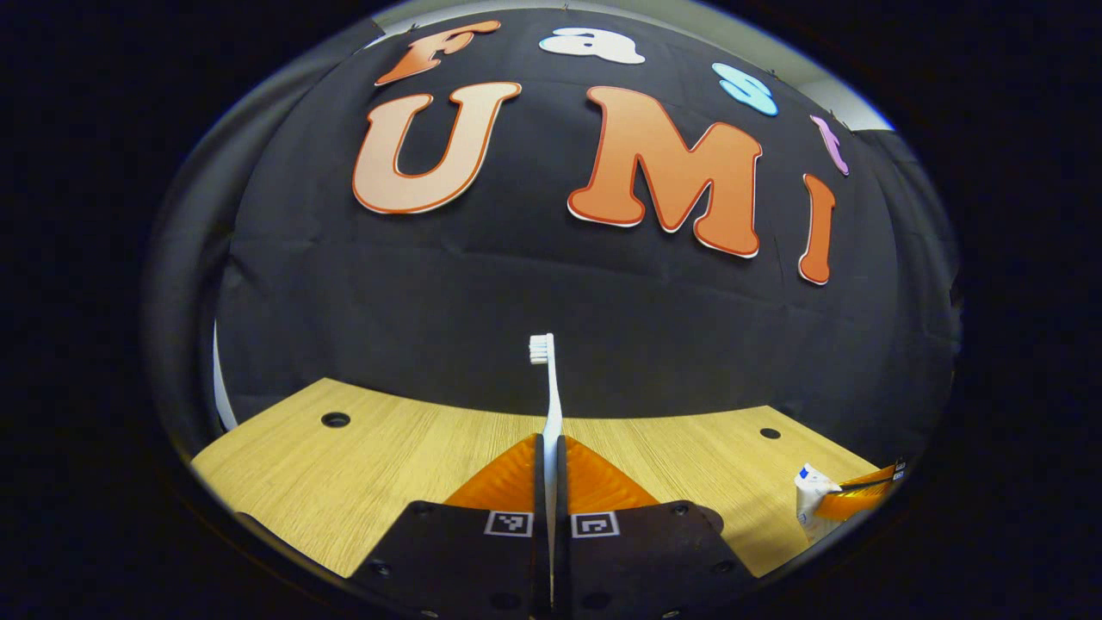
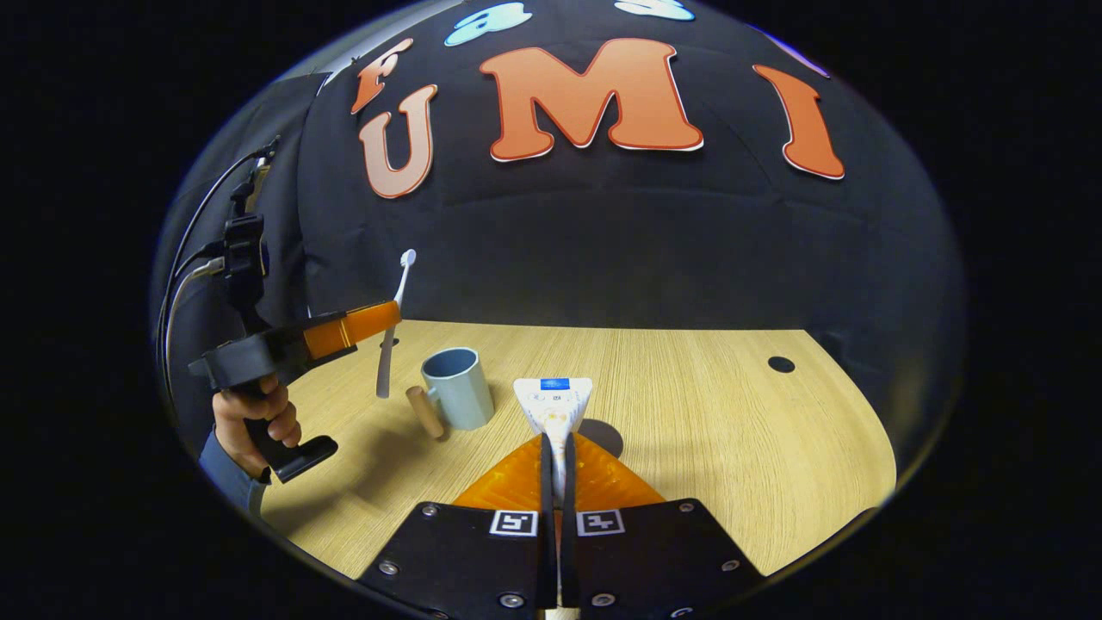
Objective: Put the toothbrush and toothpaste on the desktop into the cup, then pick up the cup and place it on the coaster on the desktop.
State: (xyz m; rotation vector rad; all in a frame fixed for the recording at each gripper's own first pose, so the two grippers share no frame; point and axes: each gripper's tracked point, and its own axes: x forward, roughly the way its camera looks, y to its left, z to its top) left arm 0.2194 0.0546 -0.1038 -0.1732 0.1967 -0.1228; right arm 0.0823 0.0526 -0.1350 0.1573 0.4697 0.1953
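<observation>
In the left gripper view my left gripper (image 1: pixel 550 446) is shut on a white toothbrush (image 1: pixel 548 387), which stands upright, bristles on top, above the wooden desktop (image 1: pixel 387 465). The right gripper view shows that gripper (image 2: pixel 389 314) left of the cup, in a hand (image 2: pixel 250 422). My right gripper (image 2: pixel 557 443) is shut on a white toothpaste tube (image 2: pixel 554 398) with its flat end forward. A blue-grey cup (image 2: pixel 456 387) with a wooden handle (image 2: pixel 424 412) stands upright left of the tube. A dark round coaster (image 2: pixel 607 435) lies just behind the tube, partly hidden.
The desktop has round cable holes (image 2: pixel 781 364) near its back corners (image 1: pixel 336 419). The black cloth wall rises directly behind the desk's far edge. At the far right of the left gripper view are the toothpaste (image 1: pixel 811 499) and the right gripper's orange finger (image 1: pixel 861 499).
</observation>
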